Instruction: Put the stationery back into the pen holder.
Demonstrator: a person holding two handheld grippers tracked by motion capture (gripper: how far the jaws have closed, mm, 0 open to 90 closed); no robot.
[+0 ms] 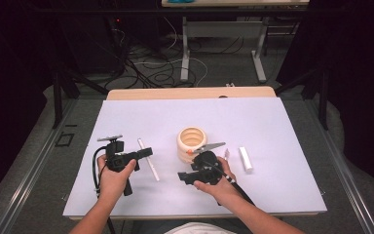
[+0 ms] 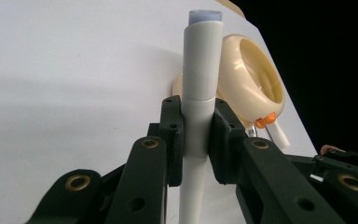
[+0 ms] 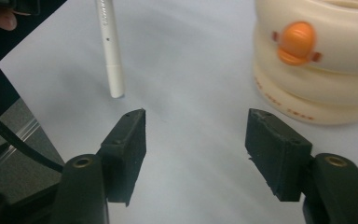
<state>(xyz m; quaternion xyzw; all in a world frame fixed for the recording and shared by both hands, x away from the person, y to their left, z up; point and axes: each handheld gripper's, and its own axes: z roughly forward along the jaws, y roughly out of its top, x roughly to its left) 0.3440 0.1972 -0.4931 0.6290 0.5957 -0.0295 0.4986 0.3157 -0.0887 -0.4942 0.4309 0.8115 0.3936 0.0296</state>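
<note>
Smooth white pen (image 2: 198,93) between left gripper (image 2: 196,135) pads

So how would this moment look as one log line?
left gripper: shut on white pen | right gripper: open, nothing held | cream ribbed holder: upright

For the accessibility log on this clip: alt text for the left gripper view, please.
The left gripper clamps a white pen upright between its black jaws. Behind it on the white table sits a cream ribbed holder with an orange knob.
</note>
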